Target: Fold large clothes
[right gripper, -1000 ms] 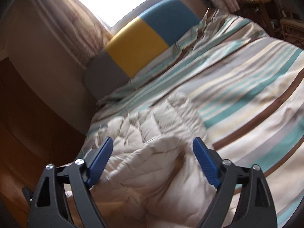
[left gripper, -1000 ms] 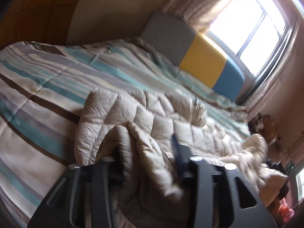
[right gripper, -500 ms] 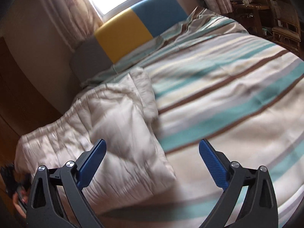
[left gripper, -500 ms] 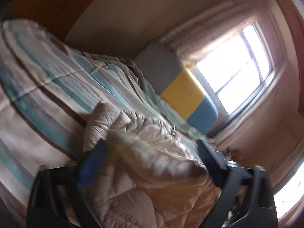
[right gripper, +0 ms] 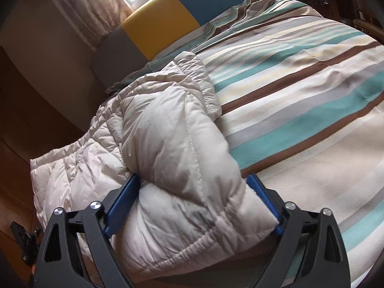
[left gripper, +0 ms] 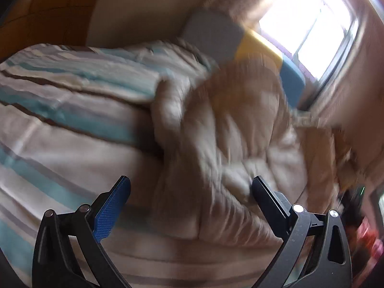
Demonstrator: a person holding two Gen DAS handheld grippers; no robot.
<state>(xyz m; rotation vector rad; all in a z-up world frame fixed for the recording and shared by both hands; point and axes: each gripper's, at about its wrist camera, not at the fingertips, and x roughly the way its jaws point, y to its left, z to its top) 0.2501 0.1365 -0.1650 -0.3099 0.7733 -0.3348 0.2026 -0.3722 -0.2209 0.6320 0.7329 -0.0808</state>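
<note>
The puffy beige jacket (right gripper: 168,144) is lying on the striped bedspread (right gripper: 312,96) of the bed, bunched along the side nearest the wooden wall, with the grey, yellow and blue headboard (right gripper: 163,28) beyond it. In the right wrist view a folded-over quilted flap of the jacket is sitting squarely between the right tongs (right gripper: 192,201): the left blue pad is lying against the flap's side and the right pad is meeting its outer corner, so the padding is filling the whole gap. These tongs have just been closing a little around it, though whether the pads are truly squeezing the fabric I cannot tell. The rest of the jacket is spreading away to the left of that flap, towards the bed's edge.

In the left wrist view, which is badly blurred, the left tongs (left gripper: 189,192) are standing wide apart after having just been opening. The jacket (left gripper: 228,132) is heaped ahead of them and reaching down into the gap; its padding is bulging just beside the right-hand finger, while the blue pad on the left is clear of it, over the bedspread (left gripper: 60,120)
</note>
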